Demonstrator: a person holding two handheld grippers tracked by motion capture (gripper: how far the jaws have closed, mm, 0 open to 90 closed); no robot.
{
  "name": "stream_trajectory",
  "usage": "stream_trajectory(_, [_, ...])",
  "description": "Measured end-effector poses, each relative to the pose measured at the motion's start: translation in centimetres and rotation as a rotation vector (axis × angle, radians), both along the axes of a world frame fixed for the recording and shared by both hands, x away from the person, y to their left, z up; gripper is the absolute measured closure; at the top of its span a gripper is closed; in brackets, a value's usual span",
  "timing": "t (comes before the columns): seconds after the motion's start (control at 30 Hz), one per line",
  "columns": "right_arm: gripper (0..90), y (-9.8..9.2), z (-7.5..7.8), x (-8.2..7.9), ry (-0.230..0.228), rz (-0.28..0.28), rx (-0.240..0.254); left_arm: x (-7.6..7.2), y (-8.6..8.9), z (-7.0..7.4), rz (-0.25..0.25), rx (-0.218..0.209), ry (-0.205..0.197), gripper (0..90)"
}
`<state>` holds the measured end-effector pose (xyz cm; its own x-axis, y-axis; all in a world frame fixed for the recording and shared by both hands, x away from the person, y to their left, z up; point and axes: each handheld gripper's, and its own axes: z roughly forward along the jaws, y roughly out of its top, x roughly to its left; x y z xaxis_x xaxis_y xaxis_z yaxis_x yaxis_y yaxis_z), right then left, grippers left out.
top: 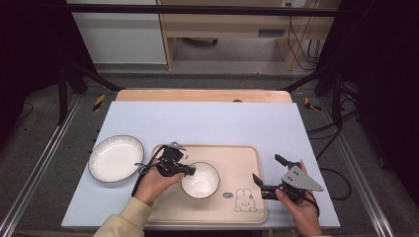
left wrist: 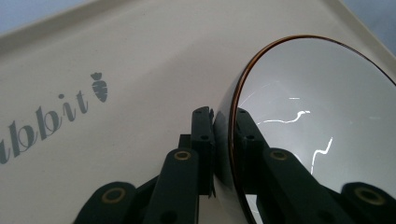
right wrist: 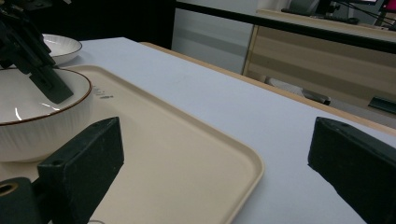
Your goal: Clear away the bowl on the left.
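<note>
Left gripper (left wrist: 223, 140) pinching near-left rim of glazed bowl (top: 200, 179) on tray (top: 247, 163); seeming slippery, breakable; right gripper (top: 267, 174) gaping, holding nothing.

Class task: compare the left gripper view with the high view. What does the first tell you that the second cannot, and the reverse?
Left gripper view: the left gripper pinches the bowl by its brown rim, one jaw outside the wall and one inside, and the tray carries the lettering "bbit" with a carrot.

High view: a plate lies left of the tray, the right gripper stands open past the tray's right edge, and a rabbit drawing is printed on the tray.

Both: bowl on tray, gripped.
</note>
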<state>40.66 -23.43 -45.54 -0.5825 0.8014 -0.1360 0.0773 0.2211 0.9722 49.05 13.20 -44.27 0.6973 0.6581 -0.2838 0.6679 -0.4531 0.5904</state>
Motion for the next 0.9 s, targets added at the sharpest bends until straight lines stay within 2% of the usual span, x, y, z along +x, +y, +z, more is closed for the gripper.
stream_trajectory(0.03, [3.7, 0.0, 0.0, 0.0, 0.001, -0.001, 0.001, 0.0, 0.1, 0.1, -0.011, 0.008, -0.002, 80.4])
stream_trajectory(0.13, [3.7, 0.0, 0.0, 0.0, 0.001, 0.002, 0.000, -0.1, 0.0, 0.1, -0.009, -0.005, -0.011, 78.5])
stream_trajectory(0.27, [3.7, 0.1, 0.0, 0.0, 0.000, 0.005, -0.004, -0.2, -0.1, 0.3, -0.025, 0.008, -0.038, 74.4])
stream_trajectory(0.43, [3.7, 0.1, -0.1, 0.0, 0.001, 0.005, -0.004, -0.5, -0.3, 0.6, -0.017, 0.010, -0.098, 64.6])
stream_trajectory(0.53, [3.7, 0.1, -0.1, 0.0, 0.003, 0.006, -0.004, -0.8, -0.5, 0.6, -0.039, 0.036, -0.129, 58.4])
stream_trajectory(0.8, [3.6, 0.2, -0.1, 0.0, 0.003, 0.008, -0.005, -1.2, -0.6, 1.1, -0.052, 0.007, -0.164, 39.3])
stream_trajectory(0.9, [3.6, 0.2, -0.1, 0.0, 0.005, 0.008, -0.004, -1.2, -0.5, 1.4, -0.057, -0.025, -0.178, 30.3])
